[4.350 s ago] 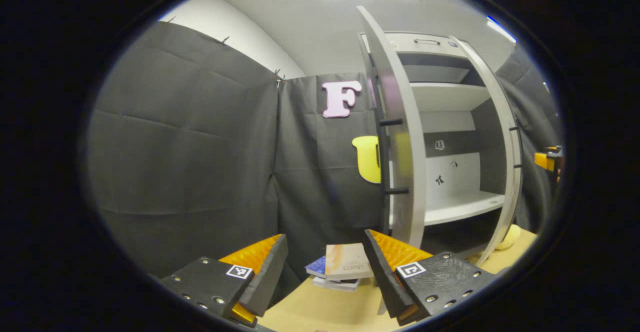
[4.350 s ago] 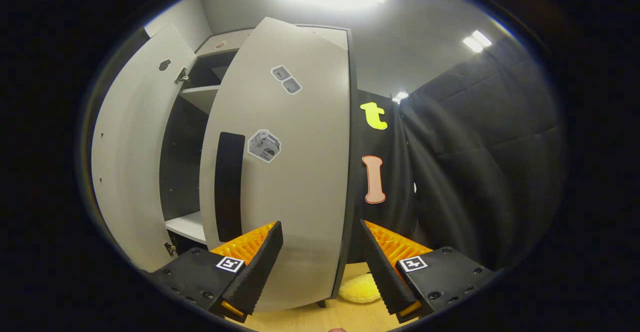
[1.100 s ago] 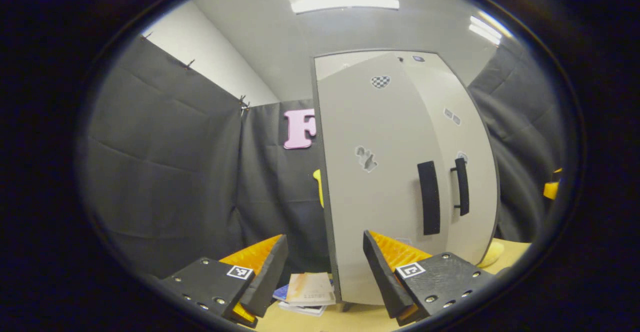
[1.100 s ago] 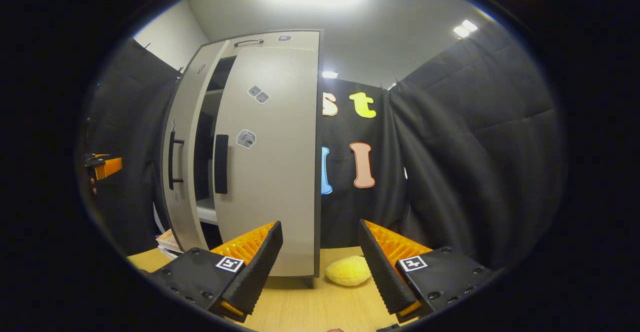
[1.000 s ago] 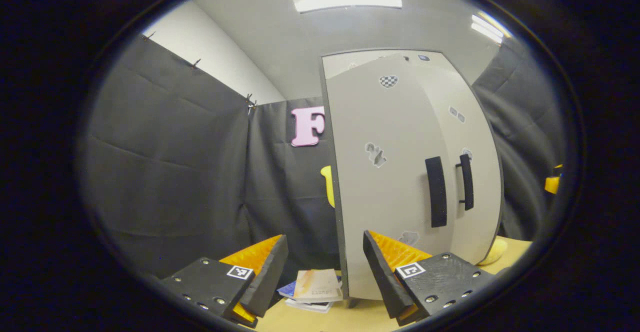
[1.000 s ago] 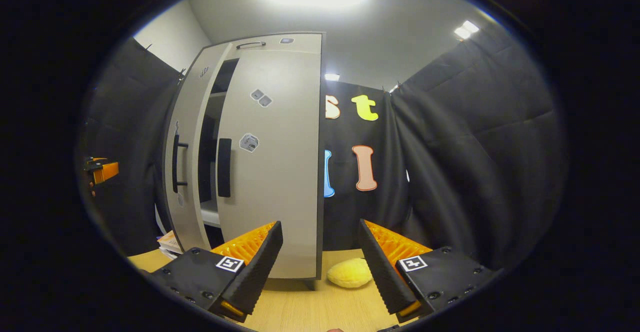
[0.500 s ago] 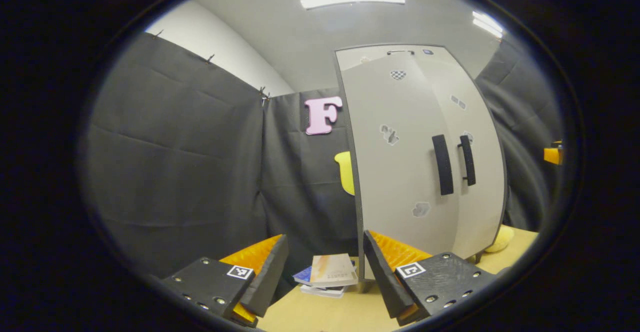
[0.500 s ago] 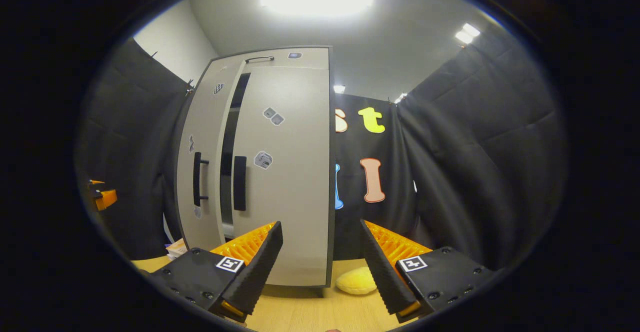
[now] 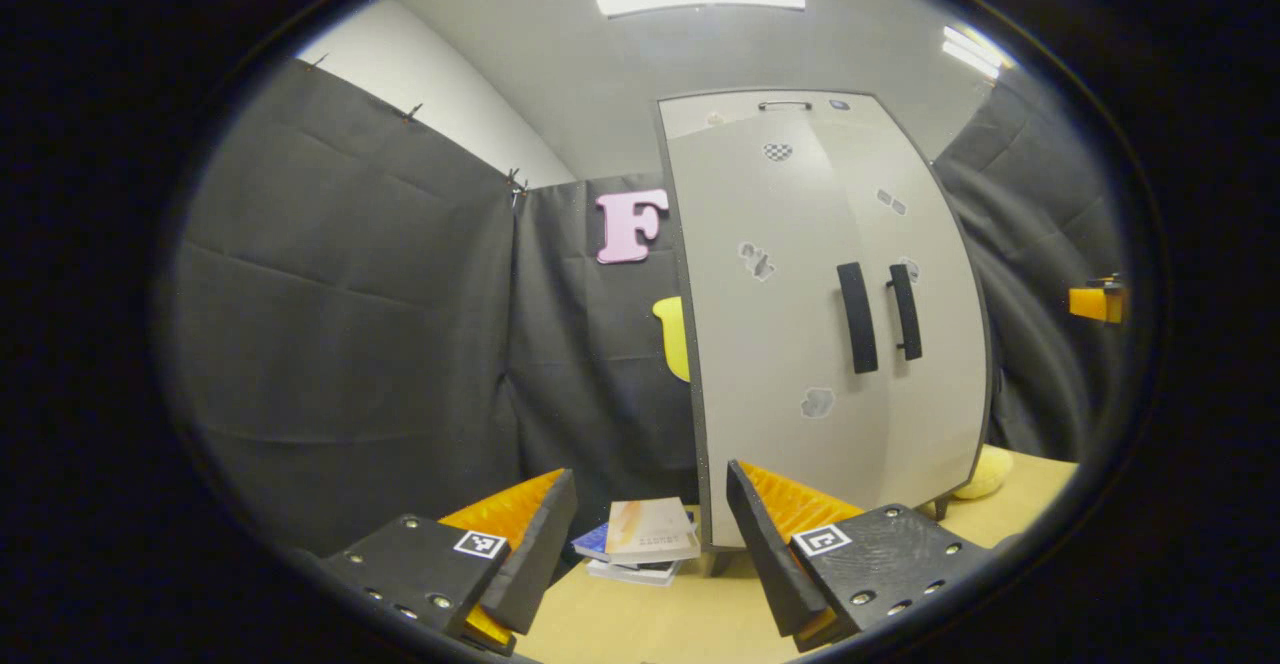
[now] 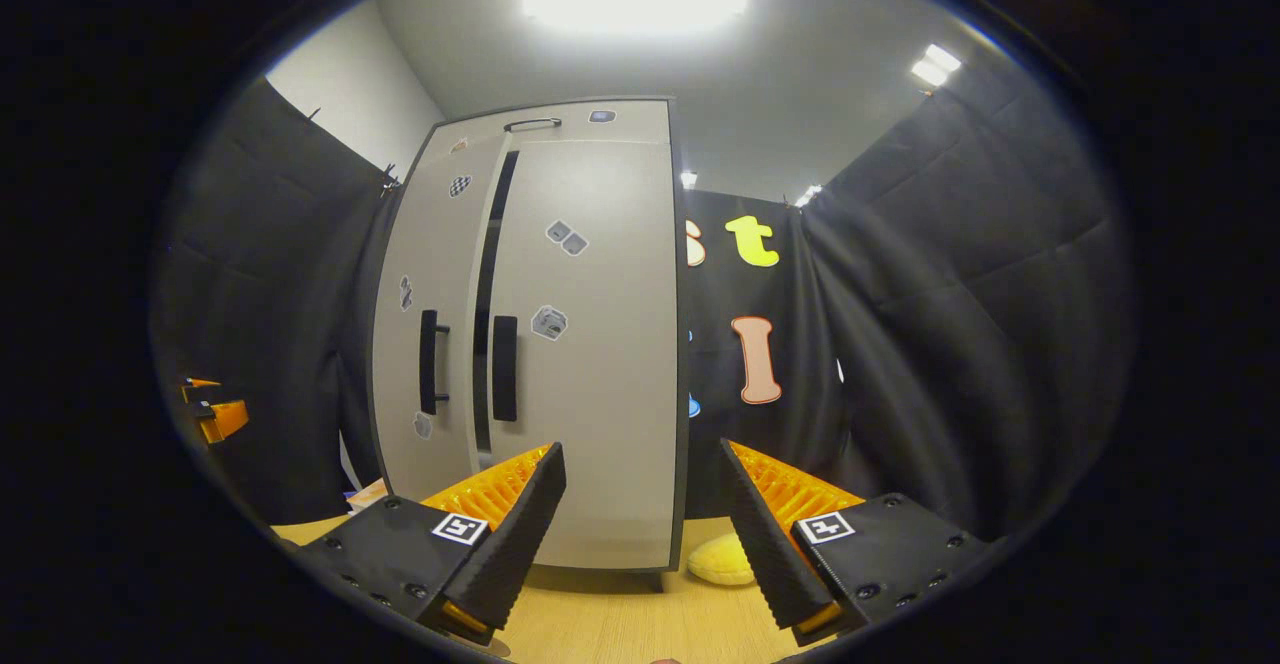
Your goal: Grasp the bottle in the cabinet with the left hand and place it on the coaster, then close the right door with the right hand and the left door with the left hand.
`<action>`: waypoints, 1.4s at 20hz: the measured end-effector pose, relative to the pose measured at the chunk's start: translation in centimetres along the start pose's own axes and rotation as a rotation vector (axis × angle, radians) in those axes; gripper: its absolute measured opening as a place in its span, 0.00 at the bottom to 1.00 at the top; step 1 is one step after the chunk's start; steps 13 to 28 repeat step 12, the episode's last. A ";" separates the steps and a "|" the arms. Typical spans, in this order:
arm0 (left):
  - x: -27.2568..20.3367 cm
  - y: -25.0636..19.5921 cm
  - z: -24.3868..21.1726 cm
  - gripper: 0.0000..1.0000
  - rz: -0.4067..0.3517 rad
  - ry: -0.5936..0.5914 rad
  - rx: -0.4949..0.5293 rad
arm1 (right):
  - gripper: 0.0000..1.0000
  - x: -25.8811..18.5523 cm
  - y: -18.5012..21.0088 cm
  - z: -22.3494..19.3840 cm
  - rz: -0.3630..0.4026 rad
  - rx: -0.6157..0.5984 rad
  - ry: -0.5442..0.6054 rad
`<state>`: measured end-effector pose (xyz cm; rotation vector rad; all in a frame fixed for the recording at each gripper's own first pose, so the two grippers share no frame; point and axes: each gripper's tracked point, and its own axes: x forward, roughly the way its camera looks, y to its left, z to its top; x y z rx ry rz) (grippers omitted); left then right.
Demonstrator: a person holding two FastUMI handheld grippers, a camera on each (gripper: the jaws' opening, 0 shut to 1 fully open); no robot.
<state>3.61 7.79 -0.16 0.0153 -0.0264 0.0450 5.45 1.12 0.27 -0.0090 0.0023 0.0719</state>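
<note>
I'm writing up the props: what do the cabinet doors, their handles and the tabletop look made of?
Cabinet doors: probably laminated board, matte light grey, flat with dark edges. Handles: matte black, plastic or coated metal; hard to tell. Tabletop: light wood or wood-look laminate, showing faint grain lines.

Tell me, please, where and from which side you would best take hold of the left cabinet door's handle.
Probably grip the left door's handle at its straight middle, coming from the front with the fingers to either side. It is a slim upright black bar held off the door on short posts, so there is a gap behind it. The right door's handle stands close beside it.
</note>
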 end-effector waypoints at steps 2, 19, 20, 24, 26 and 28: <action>-0.1 -0.1 0.0 0.94 -0.008 0.002 -0.005 | 0.96 0.0 0.2 0.0 0.004 -0.001 0.001; 0.5 -0.4 0.2 0.94 -0.025 -0.008 0.001 | 0.96 0.0 0.8 -0.3 0.011 -0.008 0.008; 0.5 -0.4 0.2 0.94 -0.025 -0.008 0.001 | 0.96 0.0 0.8 -0.3 0.011 -0.008 0.008; 0.5 -0.4 0.2 0.94 -0.025 -0.008 0.001 | 0.96 0.0 0.8 -0.3 0.011 -0.008 0.008; 0.5 -0.4 0.2 0.94 -0.025 -0.008 0.001 | 0.96 0.0 0.8 -0.3 0.011 -0.008 0.008; 0.5 -0.4 0.2 0.94 -0.025 -0.008 0.001 | 0.96 0.0 0.8 -0.3 0.011 -0.008 0.008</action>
